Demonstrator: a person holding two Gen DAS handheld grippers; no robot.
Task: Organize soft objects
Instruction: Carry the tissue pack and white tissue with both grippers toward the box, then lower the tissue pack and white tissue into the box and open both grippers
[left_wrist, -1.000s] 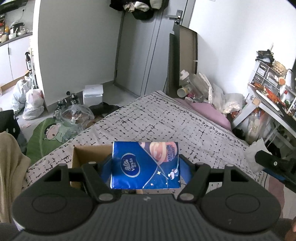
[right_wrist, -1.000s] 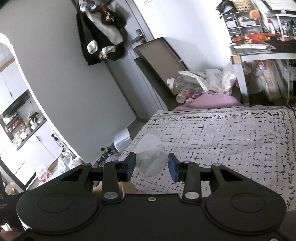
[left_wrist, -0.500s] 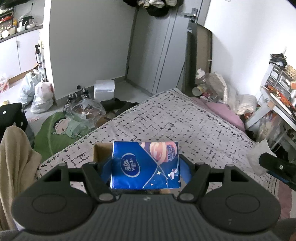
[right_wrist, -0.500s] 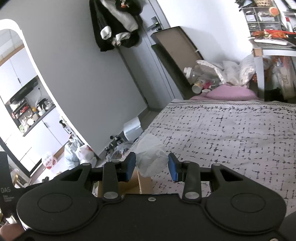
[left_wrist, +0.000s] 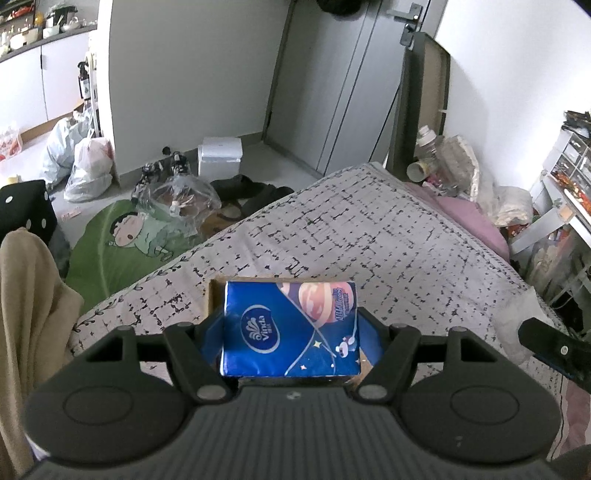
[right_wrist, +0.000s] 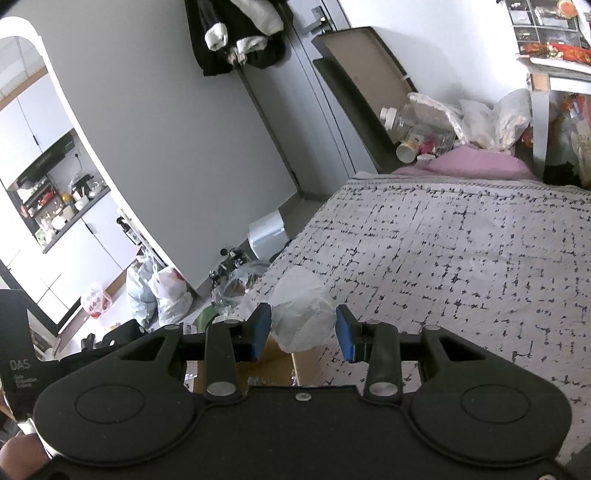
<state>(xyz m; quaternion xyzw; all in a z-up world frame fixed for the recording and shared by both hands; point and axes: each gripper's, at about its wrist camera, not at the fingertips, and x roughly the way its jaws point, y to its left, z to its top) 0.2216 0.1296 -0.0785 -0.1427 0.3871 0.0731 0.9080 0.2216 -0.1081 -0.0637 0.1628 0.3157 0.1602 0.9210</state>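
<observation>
Over one cardboard box: one tissue pack, one seemingly crumpled bag.

Blue tissue pack and crumpled white bag, both above cardboard box.

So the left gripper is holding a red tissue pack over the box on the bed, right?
Not quite. The tissue pack is blue, not red, as the left wrist view shows. The rest holds: the left gripper grips it over the box on the bed.
</observation>
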